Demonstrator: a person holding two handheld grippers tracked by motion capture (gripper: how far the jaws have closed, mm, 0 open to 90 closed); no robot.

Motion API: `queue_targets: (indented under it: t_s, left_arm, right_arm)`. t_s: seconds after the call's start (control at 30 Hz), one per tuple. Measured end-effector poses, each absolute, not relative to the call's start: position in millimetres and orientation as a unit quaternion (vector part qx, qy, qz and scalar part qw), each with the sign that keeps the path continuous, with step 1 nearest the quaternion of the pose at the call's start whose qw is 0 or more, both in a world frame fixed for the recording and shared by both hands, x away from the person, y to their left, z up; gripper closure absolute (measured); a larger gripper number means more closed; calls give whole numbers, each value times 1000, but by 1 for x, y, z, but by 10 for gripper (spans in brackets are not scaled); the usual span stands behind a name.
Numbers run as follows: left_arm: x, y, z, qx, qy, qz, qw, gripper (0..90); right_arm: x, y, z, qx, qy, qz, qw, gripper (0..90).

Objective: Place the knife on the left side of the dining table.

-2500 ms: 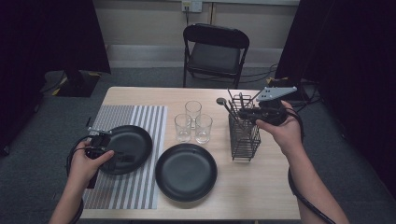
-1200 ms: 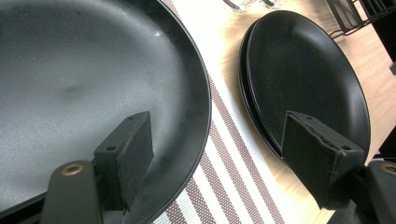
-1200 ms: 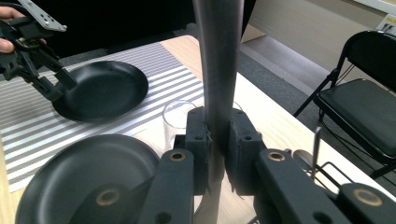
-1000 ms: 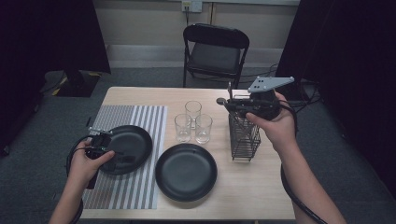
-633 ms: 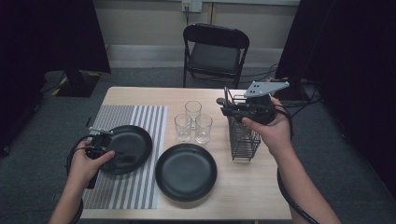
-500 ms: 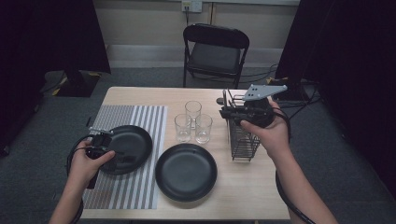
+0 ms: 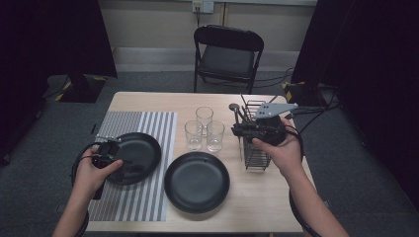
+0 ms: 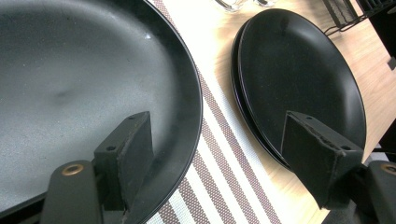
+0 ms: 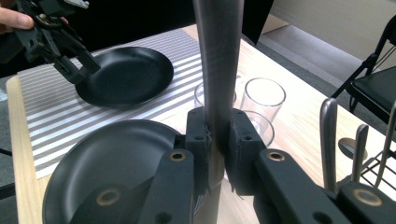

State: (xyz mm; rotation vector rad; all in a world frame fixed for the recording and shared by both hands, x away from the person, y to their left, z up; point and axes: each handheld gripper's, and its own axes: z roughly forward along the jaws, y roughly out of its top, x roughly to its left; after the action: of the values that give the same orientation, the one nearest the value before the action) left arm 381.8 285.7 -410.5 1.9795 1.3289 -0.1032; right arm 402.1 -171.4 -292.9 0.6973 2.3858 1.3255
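Since a second ago my right gripper point(image 7: 239, 131) comes lower, down beside the wire cutlery rack point(image 7: 257, 148) at the table's right side, its utensil with it. Right gripper: jaws clamped on the grey handle of a utensil point(image 9: 218, 70), which stands upright between the pads; which kind of utensil I cannot tell. More handles point(image 9: 328, 140) rise from the rack just to its right in the right gripper view. Left gripper point(image 7: 120, 159): unmoved, jaws spread wide, one jaw over the near rim of the black plate point(image 7: 143, 148) on the striped placemat point(image 7: 158, 128), the other off the plate, above the mat. Second black plate point(image 7: 197, 180): on bare wood, just beside the mat. Three clear glasses point(image 7: 204, 129): clustered between plates and rack.
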Motion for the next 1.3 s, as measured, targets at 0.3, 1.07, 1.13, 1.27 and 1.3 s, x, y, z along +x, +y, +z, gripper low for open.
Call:
queue_targets:
  t_s: [0.3, 1.07, 1.13, 1.27, 1.3]
  left_arm:
    - [382, 278, -412, 777, 512, -45, 362, 273]
    - [384, 254, -389, 780, 507, -84, 358, 345]
    - [386, 251, -386, 788, 496, -85, 355, 345]
    - [388, 243, -379, 788, 492, -92, 359, 347]
    - [388, 240, -377, 786, 492, -95, 362, 354]
  right_arm:
    - [398, -174, -305, 248, 835, 462, 166, 810]
    - [388, -185, -330, 255, 839, 449, 172, 810]
    - [387, -185, -331, 255, 840, 446, 175, 810]
    - [386, -188, -332, 257, 841, 444, 174, 810]
    - [385, -188, -333, 257, 841, 443, 175, 810]
